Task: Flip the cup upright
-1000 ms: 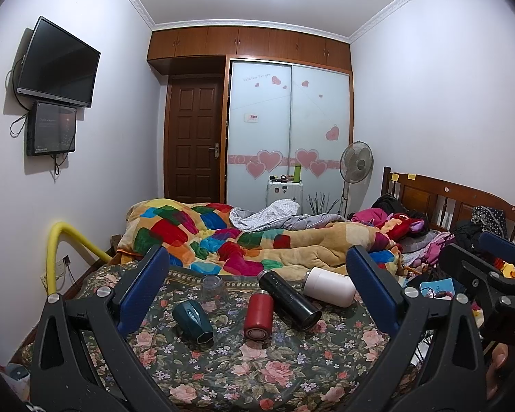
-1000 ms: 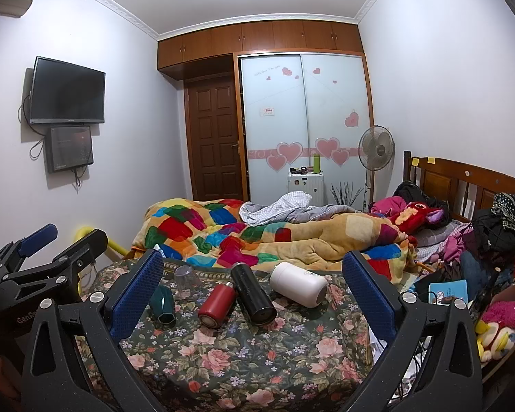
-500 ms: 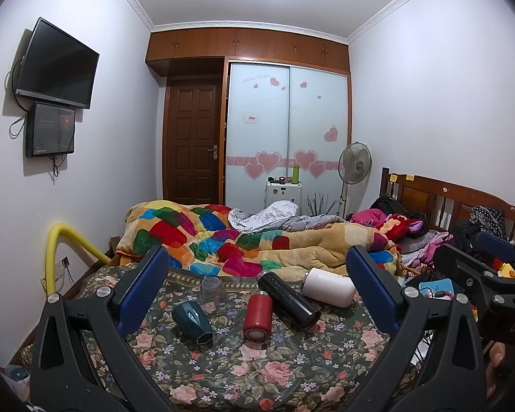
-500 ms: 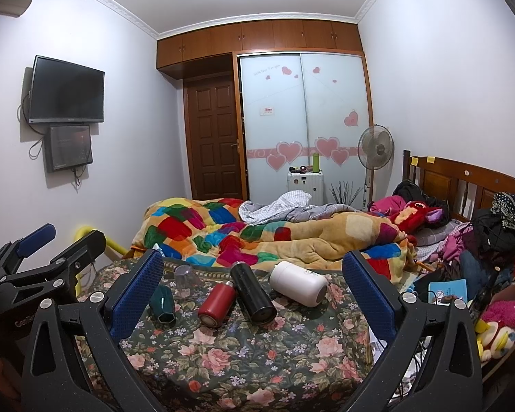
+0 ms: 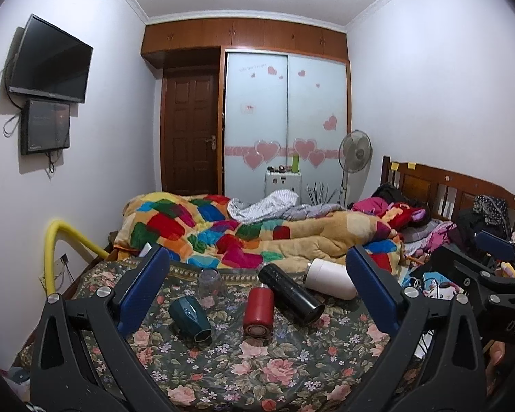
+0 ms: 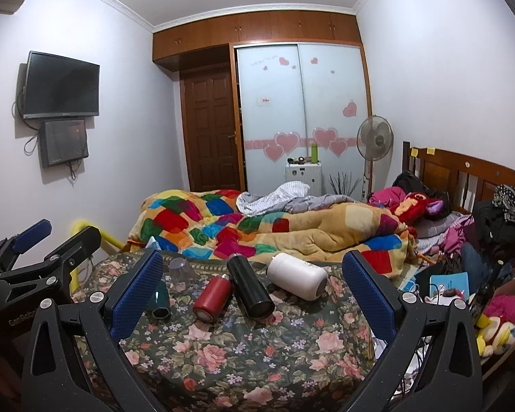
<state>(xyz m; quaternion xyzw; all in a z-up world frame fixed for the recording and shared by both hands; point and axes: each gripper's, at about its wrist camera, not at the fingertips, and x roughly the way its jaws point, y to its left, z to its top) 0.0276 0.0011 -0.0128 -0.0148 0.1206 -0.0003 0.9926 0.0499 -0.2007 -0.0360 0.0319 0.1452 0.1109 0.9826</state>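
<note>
On the floral bedspread (image 5: 257, 370) lie a dark teal cup (image 5: 190, 320), a red bottle (image 5: 258, 314), a black flask (image 5: 291, 294) and a white flask (image 5: 331, 278), all on their sides. A clear glass (image 5: 209, 279) stands mouth-down behind the teal cup. The same items show in the right wrist view: teal cup (image 6: 160, 299), red bottle (image 6: 213, 297), black flask (image 6: 250, 290), white flask (image 6: 297, 275), glass (image 6: 181, 268). My left gripper (image 5: 257, 288) and right gripper (image 6: 254, 292) are both open, empty, and held back from the cups.
A patchwork quilt (image 5: 223, 233) is heaped behind the cups. Clothes and toys (image 6: 491, 274) pile up at the right by the wooden headboard (image 6: 463, 175). A yellow padded rail (image 5: 56, 240) runs along the bed's left side.
</note>
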